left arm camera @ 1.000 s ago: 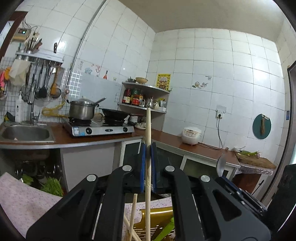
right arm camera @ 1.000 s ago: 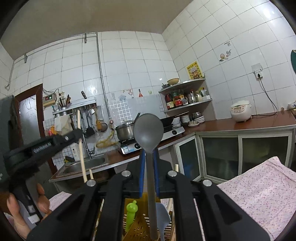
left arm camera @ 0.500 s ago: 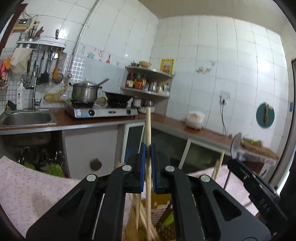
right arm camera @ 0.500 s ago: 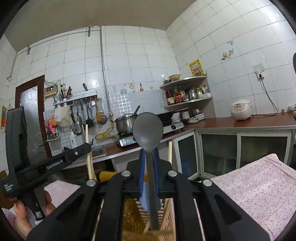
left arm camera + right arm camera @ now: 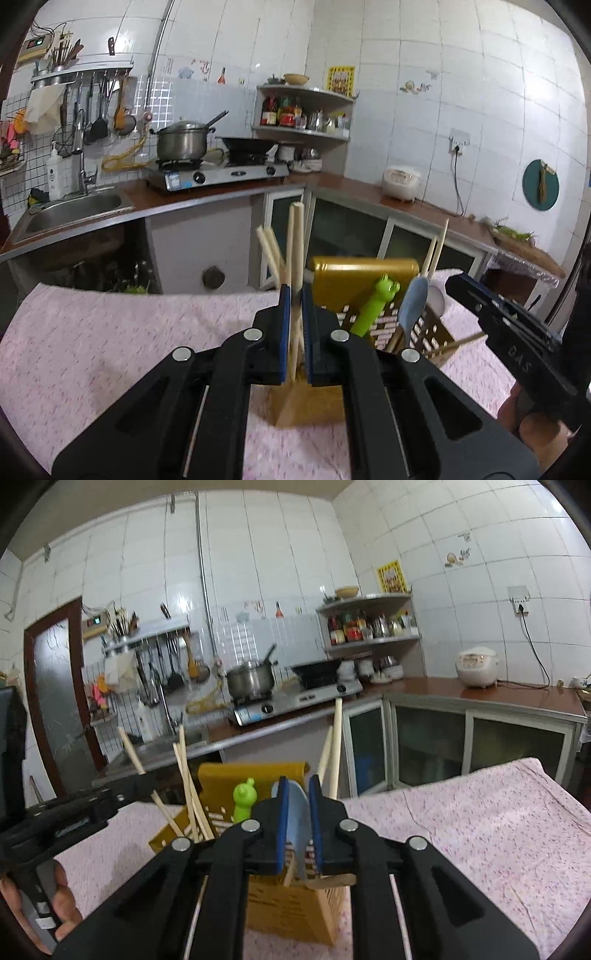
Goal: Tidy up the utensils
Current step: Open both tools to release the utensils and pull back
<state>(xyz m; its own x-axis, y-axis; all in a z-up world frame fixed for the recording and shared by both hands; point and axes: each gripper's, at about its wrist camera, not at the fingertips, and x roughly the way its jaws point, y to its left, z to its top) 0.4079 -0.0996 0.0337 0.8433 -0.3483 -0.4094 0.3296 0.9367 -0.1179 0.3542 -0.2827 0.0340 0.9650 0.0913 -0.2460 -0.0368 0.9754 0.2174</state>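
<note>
Left wrist view: the left gripper [image 5: 295,295] is clamped on a wooden chopstick [image 5: 296,243], which stands upright between the blue pads, its lower end down in the yellow utensil holder [image 5: 364,271] directly beneath and ahead of the claw. Just right of that claw, a green frog-headed utensil [image 5: 373,304] and a pale blue spoon [image 5: 412,308] lean in the same holder, with 2 more chopsticks [image 5: 436,247] rising behind them. Far right, the right gripper [image 5: 452,282] reaches in towards the holder.

Over on the right wrist view, the right gripper's jaws are opening, with the blue spoon's bowl [image 5: 295,812] between the pads and the holder [image 5: 255,775] right below. The holder sits on a pink flecked tablecloth [image 5: 480,819].
</note>
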